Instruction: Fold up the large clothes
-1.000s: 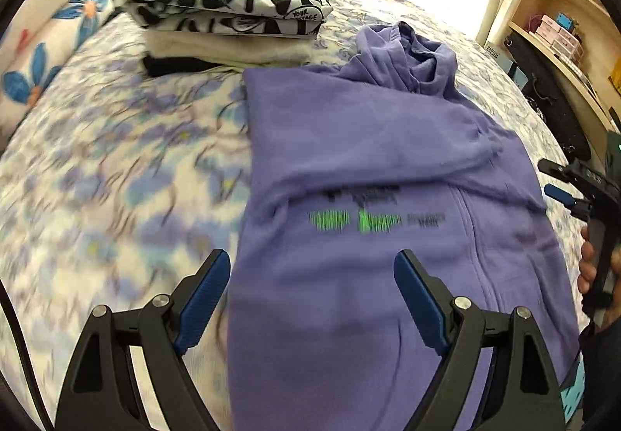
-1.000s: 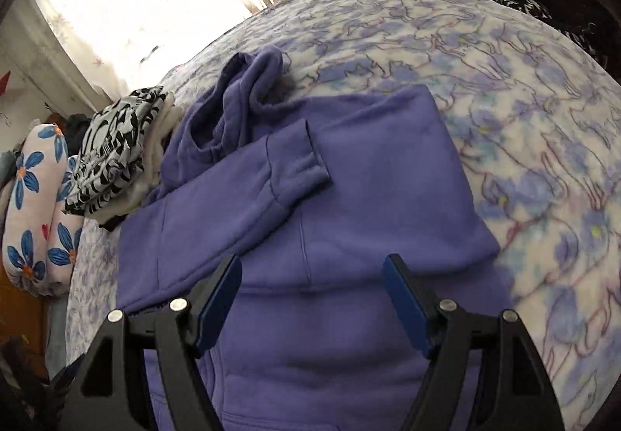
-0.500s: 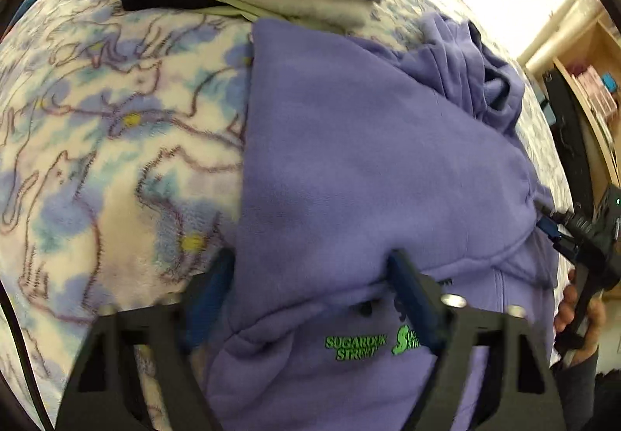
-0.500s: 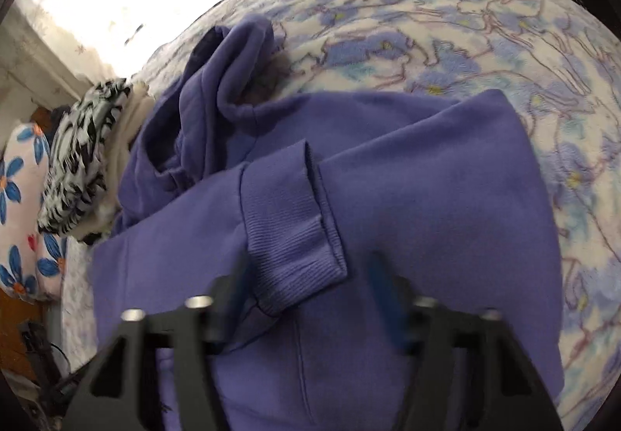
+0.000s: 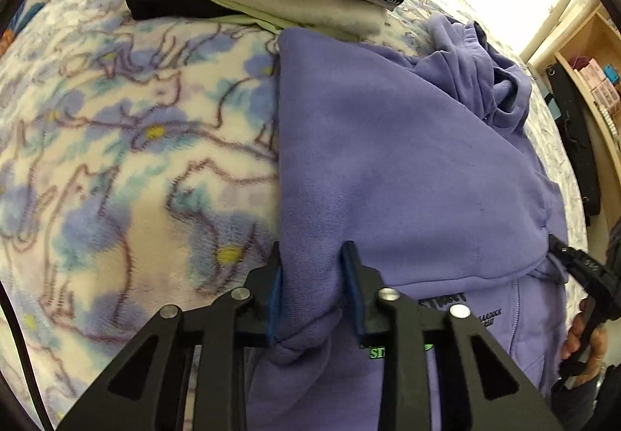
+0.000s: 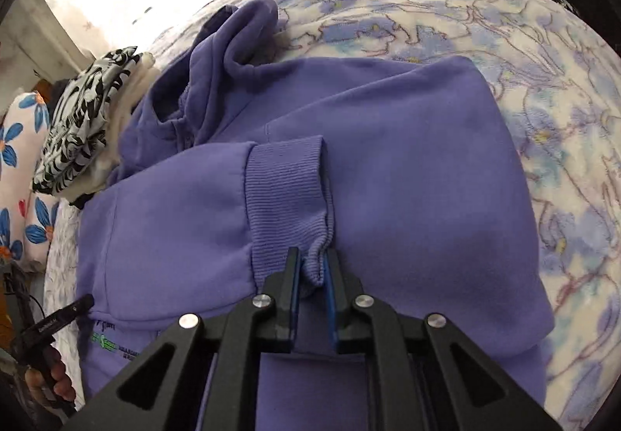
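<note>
Jaws open a second ago now pinch the purple hoodie (image 5: pixel 407 167): left hand-held gripper (image 5: pixel 312 287) on its folded edge, right hand-held gripper (image 6: pixel 312 273) on the sleeve cuff (image 6: pixel 287 198), ready for folding

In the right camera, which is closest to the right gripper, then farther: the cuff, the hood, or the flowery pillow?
1. Cuff: pinched in the right gripper, just ahead.
2. Hood: farther up, left of center.
3. Pillow: at the far left edge, beyond the stack of folded clothes.
</note>
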